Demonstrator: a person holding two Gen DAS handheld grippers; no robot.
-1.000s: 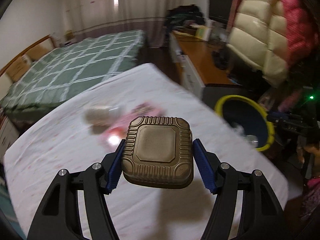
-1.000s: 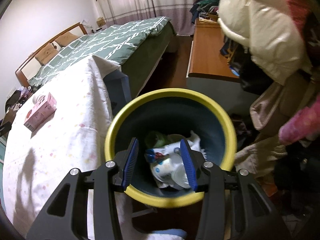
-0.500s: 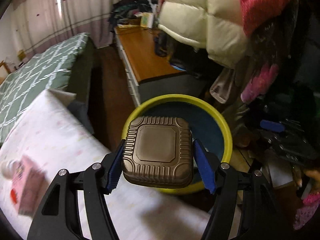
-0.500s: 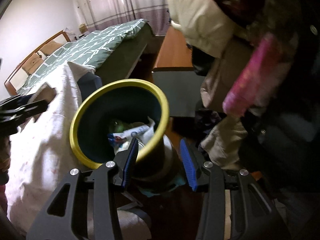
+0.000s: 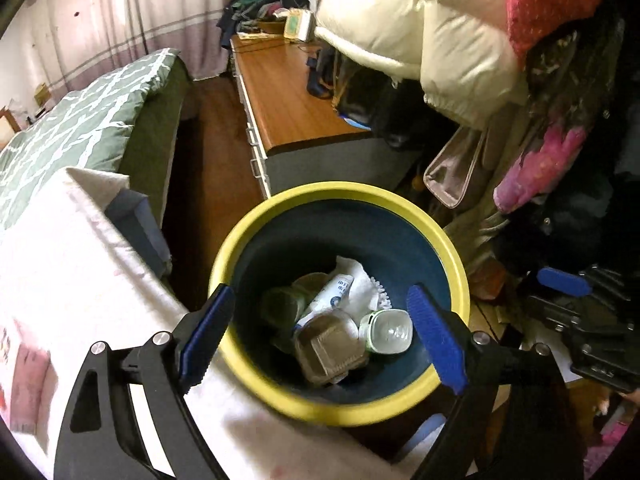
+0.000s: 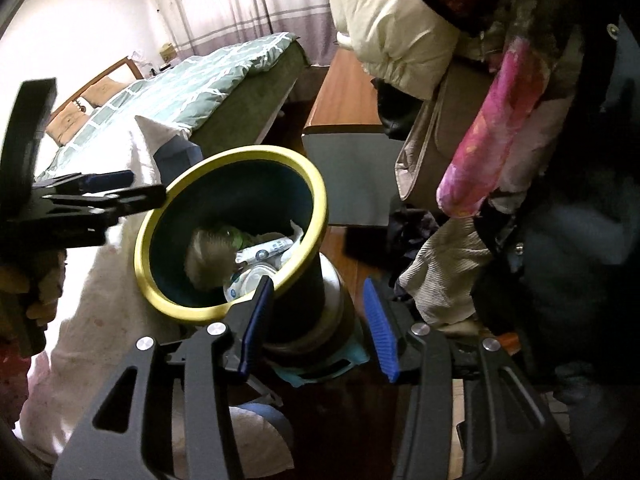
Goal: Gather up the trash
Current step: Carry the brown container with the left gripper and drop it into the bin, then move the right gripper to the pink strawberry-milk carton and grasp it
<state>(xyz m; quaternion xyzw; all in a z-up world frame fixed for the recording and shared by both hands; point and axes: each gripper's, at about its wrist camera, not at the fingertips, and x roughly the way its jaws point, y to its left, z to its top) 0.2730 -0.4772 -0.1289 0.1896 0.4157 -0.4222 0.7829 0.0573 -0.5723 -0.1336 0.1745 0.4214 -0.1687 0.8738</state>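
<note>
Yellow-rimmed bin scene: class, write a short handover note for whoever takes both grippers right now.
Left gripper: jaws just opened, empty, above the yellow-rimmed dark blue bin.
Right gripper: open, empty, beside the bin's outer wall.
Done: ribbed brown square foil container lies in the bin with a white tube and a clear-lidded tub.
Left: pink carton, blurred, on the white cloth.

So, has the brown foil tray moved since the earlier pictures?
Yes. The brown foil tray was between the pads of the left gripper above the yellow-rimmed bin; the jaws have just been opening, and it now lies down inside the bin.
</note>
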